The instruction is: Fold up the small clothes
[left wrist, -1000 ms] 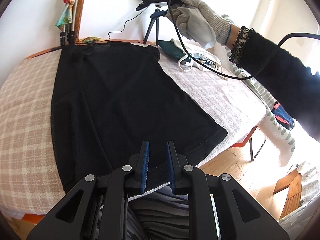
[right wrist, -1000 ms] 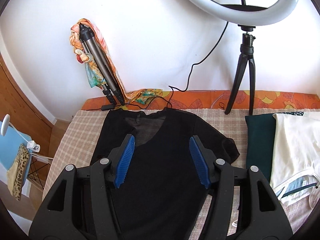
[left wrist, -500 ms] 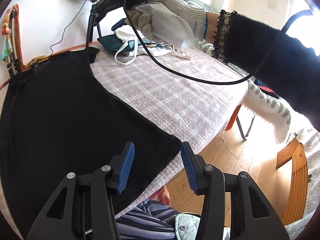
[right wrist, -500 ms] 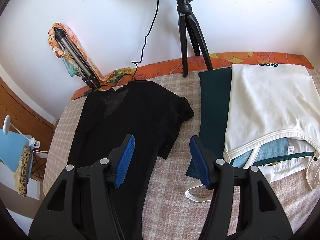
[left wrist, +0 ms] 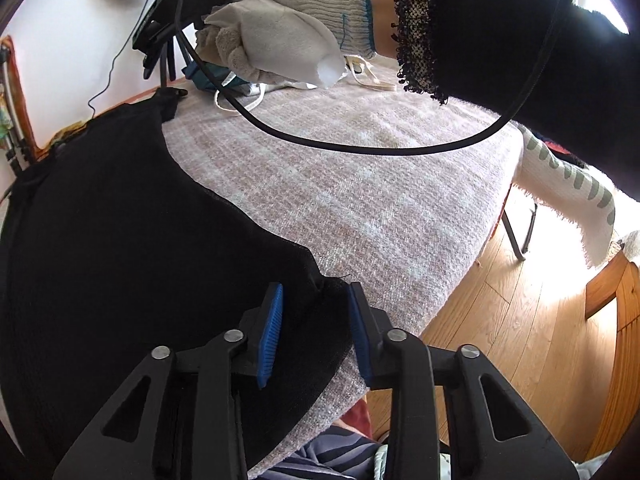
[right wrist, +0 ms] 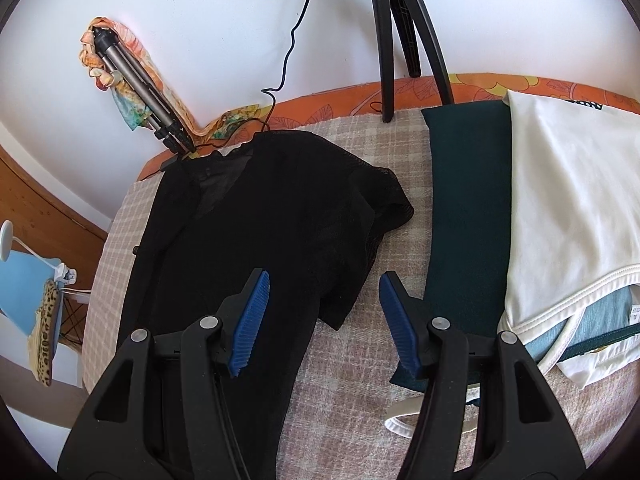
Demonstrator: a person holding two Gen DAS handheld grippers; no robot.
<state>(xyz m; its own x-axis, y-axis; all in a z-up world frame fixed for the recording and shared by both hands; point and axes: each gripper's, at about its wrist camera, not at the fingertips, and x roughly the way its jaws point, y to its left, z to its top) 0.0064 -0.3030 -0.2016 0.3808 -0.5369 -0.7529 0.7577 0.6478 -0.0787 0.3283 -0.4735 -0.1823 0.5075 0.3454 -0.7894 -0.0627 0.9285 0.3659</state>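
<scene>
A black short-sleeved shirt lies spread flat on the checked table cover. My left gripper is low at the shirt's near right hem corner. Its jaws are closing, with that corner lying between the blue pads; I see a gap on both sides of the cloth. In the right wrist view the shirt has its collar towards the wall. My right gripper hovers open over the shirt's right side, just below the sleeve, with nothing held. A gloved hand carries that gripper at the far end of the table.
A dark green garment and a white top lie in a pile right of the shirt. A black tripod stands at the wall, a folded tripod leans there. A black cable hangs over the table. Wood floor lies beyond the edge.
My left gripper slid right along the hem to the shirt's corner, its jaws opening wide and then narrowing. My right gripper sank and moved right, from over the chest to beside the sleeve.
</scene>
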